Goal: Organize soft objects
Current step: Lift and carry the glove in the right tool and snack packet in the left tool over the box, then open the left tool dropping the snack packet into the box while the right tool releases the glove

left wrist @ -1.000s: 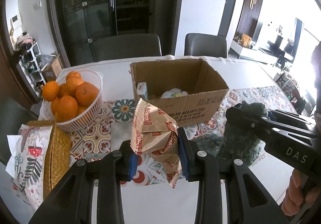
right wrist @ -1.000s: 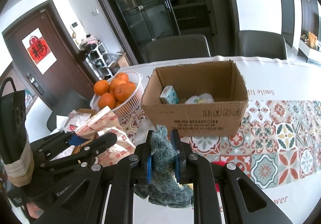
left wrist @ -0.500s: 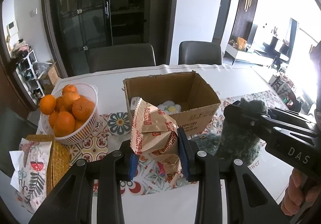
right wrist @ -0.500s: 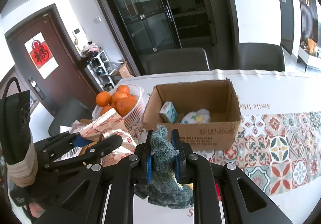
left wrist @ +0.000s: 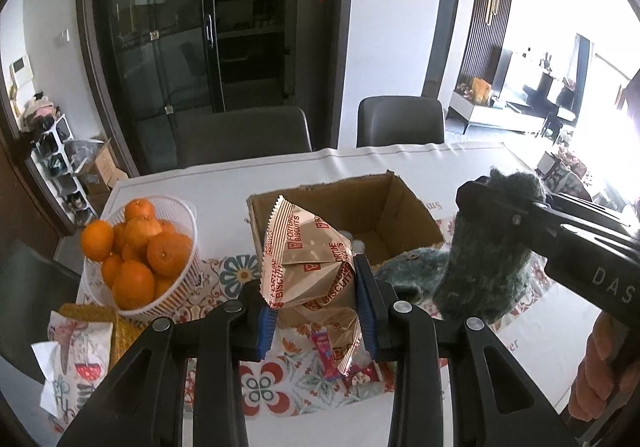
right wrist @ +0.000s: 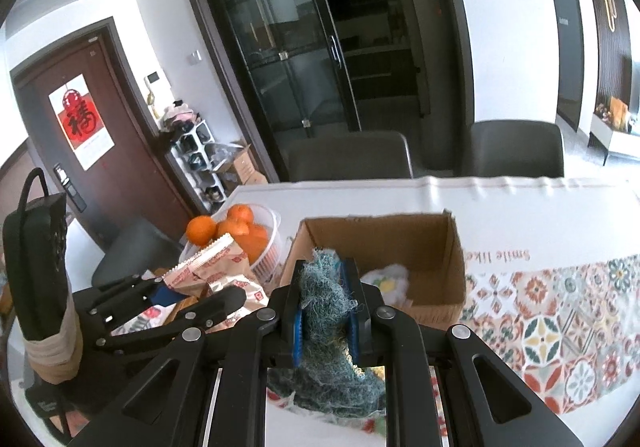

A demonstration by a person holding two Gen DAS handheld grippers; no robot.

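My left gripper is shut on a tan and red biscuit packet, lifted above the patterned tablecloth. My right gripper is shut on a fuzzy teal knit piece that hangs down below the jaws; in the left wrist view it shows as a dark green clump at the right. Both are held in front of an open cardboard box, which holds a white and yellow soft item. The left gripper with its packet appears at the left of the right wrist view.
A white basket of oranges stands left of the box. A woven mat with a printed cloth pouch lies at the near left. Small pink wrappers lie on the tablecloth below the packet. Two dark chairs stand behind the table.
Both grippers have risen with their loads, so the box and basket sit lower and farther in view. The grips look unchanged.
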